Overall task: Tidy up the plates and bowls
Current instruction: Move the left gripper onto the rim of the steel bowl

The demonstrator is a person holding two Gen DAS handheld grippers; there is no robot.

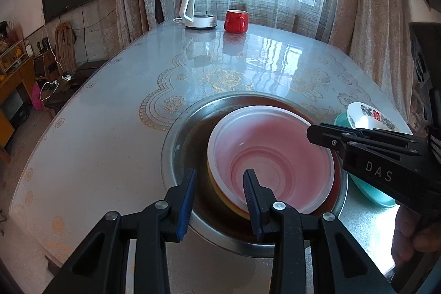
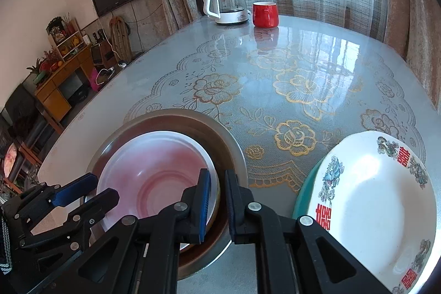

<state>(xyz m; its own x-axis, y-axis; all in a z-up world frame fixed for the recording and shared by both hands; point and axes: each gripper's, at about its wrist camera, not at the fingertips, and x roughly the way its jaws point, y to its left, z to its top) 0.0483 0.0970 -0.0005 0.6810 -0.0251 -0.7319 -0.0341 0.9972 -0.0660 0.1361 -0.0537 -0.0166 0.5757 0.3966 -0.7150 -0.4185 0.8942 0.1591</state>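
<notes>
A steel basin (image 1: 176, 139) on the table holds nested bowls. On top is a translucent white bowl (image 1: 270, 153) with a pink tint, over a yellow-rimmed bowl (image 1: 220, 194) and a brown one. My left gripper (image 1: 220, 171) straddles the white bowl's near rim, one finger inside and one outside, and its pads stand clear of the rim. In the right wrist view my right gripper (image 2: 217, 172) is shut on the stacked bowl rims (image 2: 216, 200) at the basin's (image 2: 234, 145) right side. A white plate (image 2: 372, 197) with a flower-and-red-character pattern lies on a teal plate (image 2: 303, 192) to the right.
A white electric kettle (image 1: 198, 8) and a red mug (image 1: 235, 21) stand at the table's far edge by the curtained window. The glossy floral tablecloth (image 2: 297, 90) stretches between them and the basin. A person's hand (image 1: 408, 233) holds the right gripper.
</notes>
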